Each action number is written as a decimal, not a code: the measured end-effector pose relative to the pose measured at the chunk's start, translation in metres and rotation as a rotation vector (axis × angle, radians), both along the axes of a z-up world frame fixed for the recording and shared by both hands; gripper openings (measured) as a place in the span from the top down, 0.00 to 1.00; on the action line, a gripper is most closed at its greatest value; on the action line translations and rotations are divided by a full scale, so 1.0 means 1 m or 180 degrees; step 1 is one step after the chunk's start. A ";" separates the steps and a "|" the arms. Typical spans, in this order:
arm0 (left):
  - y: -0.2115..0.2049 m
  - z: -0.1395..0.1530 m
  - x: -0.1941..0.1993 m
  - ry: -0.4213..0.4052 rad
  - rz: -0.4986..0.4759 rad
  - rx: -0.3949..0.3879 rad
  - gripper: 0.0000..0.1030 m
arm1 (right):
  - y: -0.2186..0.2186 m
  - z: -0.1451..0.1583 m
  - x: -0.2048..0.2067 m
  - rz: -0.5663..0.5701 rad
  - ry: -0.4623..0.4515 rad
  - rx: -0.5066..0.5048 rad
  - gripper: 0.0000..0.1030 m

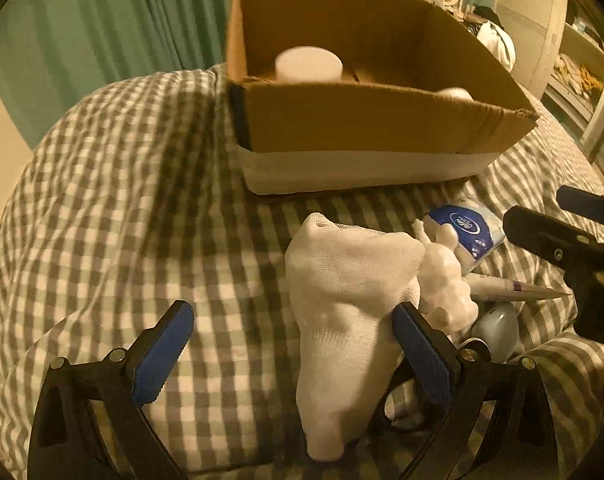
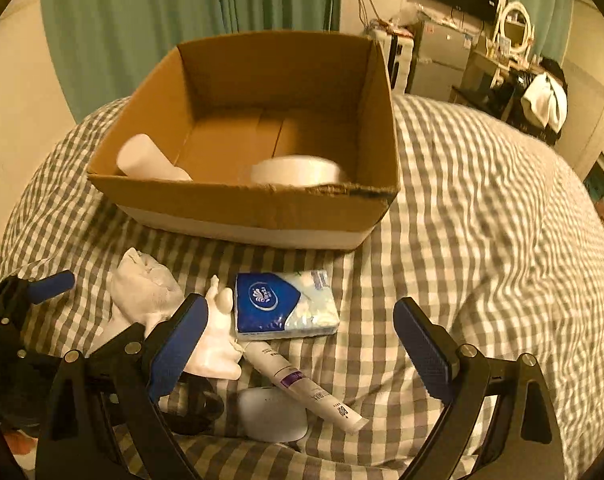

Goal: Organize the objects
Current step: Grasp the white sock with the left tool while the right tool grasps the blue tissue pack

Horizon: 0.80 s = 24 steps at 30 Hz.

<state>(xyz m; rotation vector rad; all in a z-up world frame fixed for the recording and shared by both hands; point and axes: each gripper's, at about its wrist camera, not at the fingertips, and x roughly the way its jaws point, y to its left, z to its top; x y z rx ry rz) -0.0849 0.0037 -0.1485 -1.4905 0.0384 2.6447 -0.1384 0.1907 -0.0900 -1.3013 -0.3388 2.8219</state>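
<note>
A cardboard box (image 1: 365, 120) (image 2: 238, 204) sits on the checked bedspread and holds a white tape roll (image 2: 298, 172) (image 1: 307, 64) and a white cylinder (image 2: 146, 160). In front of it lie a white sock (image 1: 341, 300) (image 2: 142, 292), a white figurine (image 1: 445, 284) (image 2: 218, 340), a blue tissue pack (image 2: 282, 304) (image 1: 465, 232), a tube (image 2: 302, 388) (image 1: 517, 290) and a white oval object (image 2: 272, 414) (image 1: 497, 330). My left gripper (image 1: 294, 344) is open around the sock, which lies between its fingers. My right gripper (image 2: 302, 340) is open above the tissue pack and tube.
Checked bedspread (image 2: 481, 220) stretches to the right of the box. Green curtains (image 2: 162, 8) hang behind. A desk with a mirror (image 2: 515, 28) and furniture stand at the far right.
</note>
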 end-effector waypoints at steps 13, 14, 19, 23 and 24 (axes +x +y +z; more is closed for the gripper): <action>0.019 -0.007 0.000 -0.0087 -0.0558 0.0356 0.61 | 0.011 -0.020 -0.021 -0.0113 -0.0257 -0.0041 0.09; 0.016 -0.004 0.002 -0.0087 -0.0540 0.0395 0.62 | 0.012 -0.022 -0.023 -0.0120 -0.0277 -0.0042 0.09; -0.004 0.014 0.009 0.0097 -0.0329 0.0368 0.63 | 0.018 -0.028 -0.036 -0.0159 -0.0355 -0.0052 0.09; -0.021 0.015 -0.001 0.0108 -0.0180 0.0373 0.63 | 0.025 -0.033 -0.045 -0.0202 -0.0424 -0.0121 0.09; -0.024 0.014 -0.006 0.0084 -0.0163 0.0381 0.63 | 0.028 -0.035 -0.047 -0.0221 -0.0442 -0.0150 0.09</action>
